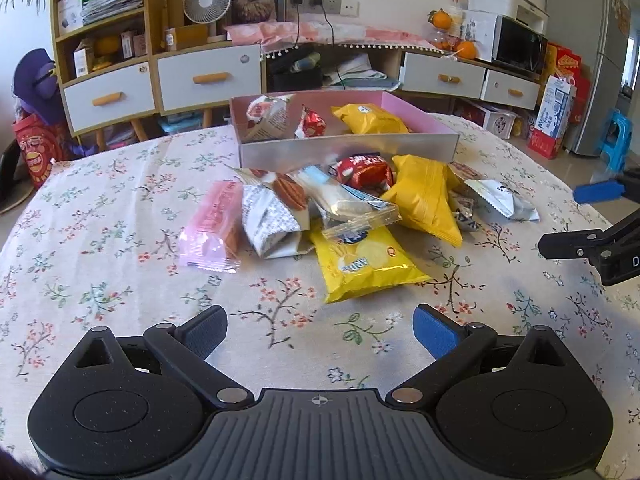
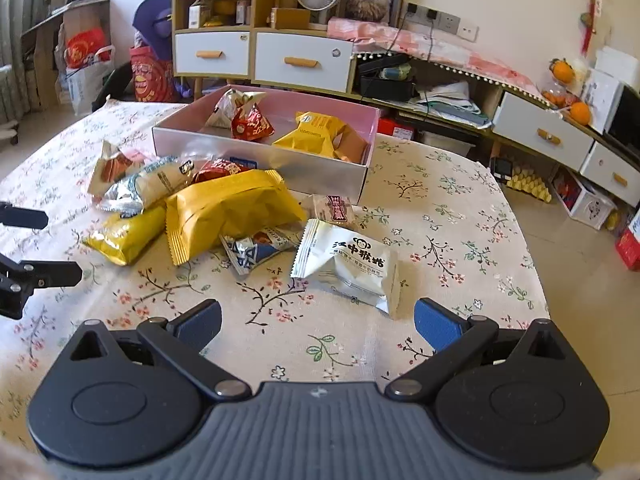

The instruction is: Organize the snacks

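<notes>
A pink box stands on the floral tablecloth and holds three snack packs, one of them yellow. In front of it lies a heap of packs: a pink wafer pack, a silver pecan pack, yellow bags. A white biscuit pack lies just ahead of my right gripper, which is open and empty. My left gripper is open too, short of the yellow chips bag. The right gripper's fingers show at the left wrist view's right edge.
The round table's edge curves off to the right. Behind it stand a wooden cabinet with white drawers, a small fan, a microwave and a fridge. Bare cloth lies between each gripper and the heap.
</notes>
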`<state>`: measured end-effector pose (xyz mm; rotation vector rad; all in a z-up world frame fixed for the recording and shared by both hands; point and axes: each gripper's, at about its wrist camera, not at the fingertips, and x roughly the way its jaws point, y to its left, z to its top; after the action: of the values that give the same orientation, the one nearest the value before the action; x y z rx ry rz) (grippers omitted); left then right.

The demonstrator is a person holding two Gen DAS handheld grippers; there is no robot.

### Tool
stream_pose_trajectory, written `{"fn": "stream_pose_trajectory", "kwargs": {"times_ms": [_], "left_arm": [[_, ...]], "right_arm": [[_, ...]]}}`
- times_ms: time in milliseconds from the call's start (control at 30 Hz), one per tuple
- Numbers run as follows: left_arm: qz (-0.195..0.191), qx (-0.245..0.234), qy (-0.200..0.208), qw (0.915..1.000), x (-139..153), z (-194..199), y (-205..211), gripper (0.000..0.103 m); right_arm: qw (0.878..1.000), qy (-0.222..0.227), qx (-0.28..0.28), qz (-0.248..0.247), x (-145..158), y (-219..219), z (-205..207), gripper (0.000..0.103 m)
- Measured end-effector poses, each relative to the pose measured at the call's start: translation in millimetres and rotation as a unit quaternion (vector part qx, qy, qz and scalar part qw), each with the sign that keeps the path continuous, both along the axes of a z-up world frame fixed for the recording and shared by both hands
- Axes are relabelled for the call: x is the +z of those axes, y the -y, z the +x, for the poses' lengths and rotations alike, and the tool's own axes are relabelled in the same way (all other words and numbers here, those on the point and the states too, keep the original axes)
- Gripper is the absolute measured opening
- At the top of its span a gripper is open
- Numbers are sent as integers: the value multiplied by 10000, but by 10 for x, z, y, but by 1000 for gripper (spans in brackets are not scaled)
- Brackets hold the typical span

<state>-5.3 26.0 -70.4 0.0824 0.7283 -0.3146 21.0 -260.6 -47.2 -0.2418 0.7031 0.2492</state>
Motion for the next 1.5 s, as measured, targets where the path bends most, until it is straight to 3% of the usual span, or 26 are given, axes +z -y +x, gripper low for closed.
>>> {"fn": "stream_pose_trajectory", "kwargs": {"times_ms": [200, 533, 733, 867, 1000, 1133, 1233, 1500], "left_arm": [[-161, 50, -35, 9999, 20, 73, 153, 100], [-252, 342, -67, 9991, 8, 225, 297, 100], [-250, 385, -181, 9988, -22, 328, 368, 98], [-280, 352, -254, 9987, -30, 364, 398, 91], [-217, 291, -321, 9988, -44, 368, 416, 77], [-134, 236, -334, 9991, -38, 355, 390, 62], [-130, 188, -339, 9992, -24, 343, 358, 61], [43, 80, -397, 9992, -10, 290, 322, 60]], "right_arm": [[9956, 94, 798, -487, 12, 87, 121, 103], [9922, -63, 941, -819, -138, 240, 570, 100], [9945, -209, 878, -524, -232, 290, 750, 100], [9956, -322, 854, -205, -244, 259, 811, 99], [9951, -458, 878, 27, -226, 209, 843, 90], [9939, -603, 906, 192, -192, 170, 820, 71], [9930, -737, 893, 232, -158, 142, 784, 62], [9884, -1215, 838, 351, -91, 42, 646, 60]]}}
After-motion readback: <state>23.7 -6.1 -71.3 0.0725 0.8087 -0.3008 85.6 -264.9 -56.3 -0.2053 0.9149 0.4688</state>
